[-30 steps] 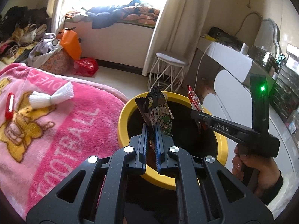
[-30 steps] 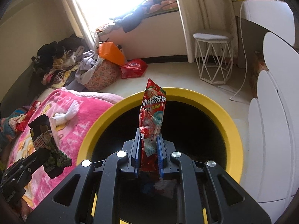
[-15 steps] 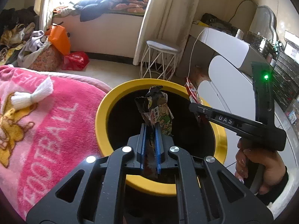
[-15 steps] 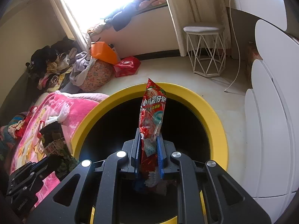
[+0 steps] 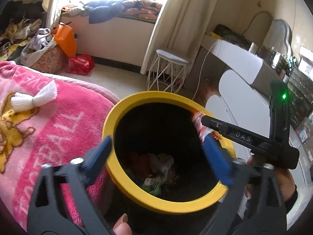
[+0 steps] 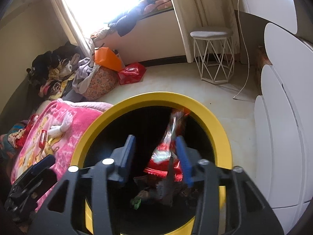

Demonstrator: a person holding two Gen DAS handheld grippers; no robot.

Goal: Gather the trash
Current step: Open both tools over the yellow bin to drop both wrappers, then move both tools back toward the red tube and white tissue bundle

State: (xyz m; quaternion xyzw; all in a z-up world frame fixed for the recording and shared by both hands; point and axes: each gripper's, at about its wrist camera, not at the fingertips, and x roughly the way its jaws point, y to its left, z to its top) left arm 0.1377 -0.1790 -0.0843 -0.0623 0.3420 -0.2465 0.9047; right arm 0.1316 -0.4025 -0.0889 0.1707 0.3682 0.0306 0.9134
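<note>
A black trash bin with a yellow rim [image 5: 137,99] [image 6: 215,117] stands beside the bed. My left gripper [image 5: 162,156] is open and empty over the bin mouth. Wrappers [image 5: 156,178] lie at the bottom of the bin. My right gripper [image 6: 154,156] is open over the bin; a red snack packet [image 6: 166,156] hangs blurred against its right finger, loose between the jaws. The right gripper also shows in the left wrist view [image 5: 205,125], with the red packet [image 5: 199,121] at its tip.
A pink blanket [image 5: 49,121] covers the bed at left, with a white tied cloth [image 5: 33,99] and a small red item [image 6: 42,141] on it. A white wire stool [image 5: 168,70], white cabinets [image 6: 283,127] and bags of clothes [image 6: 97,78] stand around.
Both grippers have opened. The dark snack wrapper has left my left gripper and is gone from between its fingers. The red packet is slipping from my right gripper into the bin.
</note>
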